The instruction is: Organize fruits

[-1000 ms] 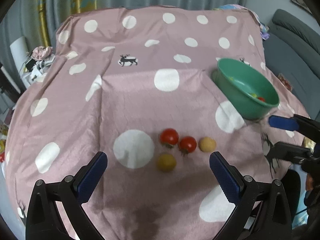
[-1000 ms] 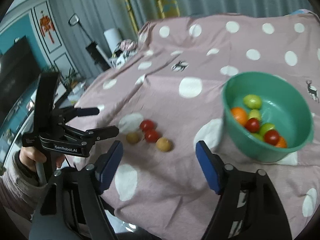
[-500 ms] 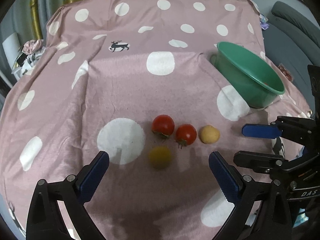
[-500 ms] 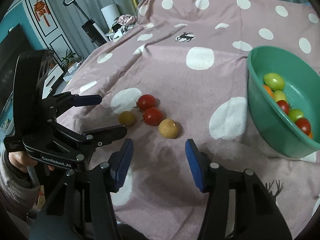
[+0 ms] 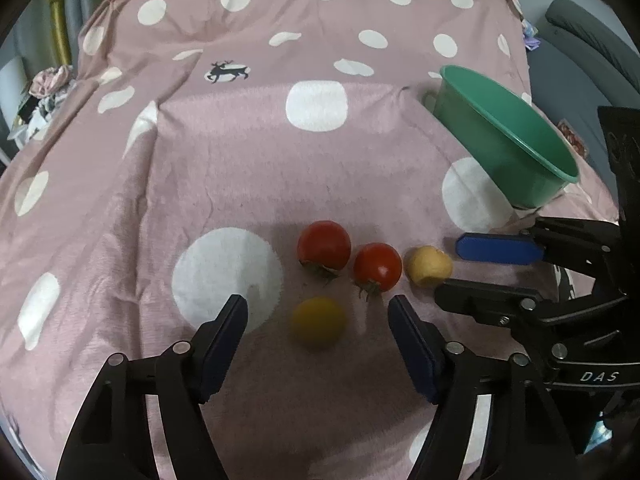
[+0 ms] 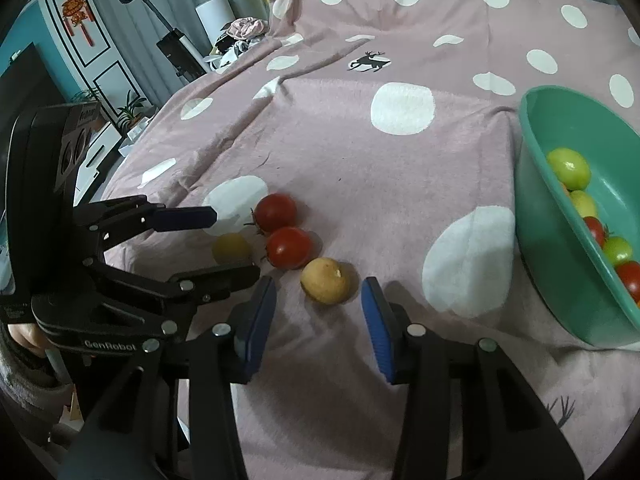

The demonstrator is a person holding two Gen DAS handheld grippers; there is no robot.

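Fruits are still loose on your pink spotted cloth (image 5: 240, 152) near the green bowl (image 5: 520, 152): your left gripper (image 5: 318, 312) is closing around the yellow tomato (image 5: 319, 320), your right gripper (image 6: 318, 292) around the tan fruit (image 6: 325, 286), neither one pinched yet.

Cloth (image 5: 248, 168): dusty pink, white polka dots, small dark deer motifs. Bowl (image 5: 516, 160): teal green, holding red, yellow-green and orange fruit. Two tomatoes (image 5: 324, 245) (image 5: 377, 266): glossy red, green stems. One round fruit (image 5: 319, 321): dull yellow. Another (image 5: 429, 266): pale tan. Gripper pads (image 6: 379, 330): blue on black frames.
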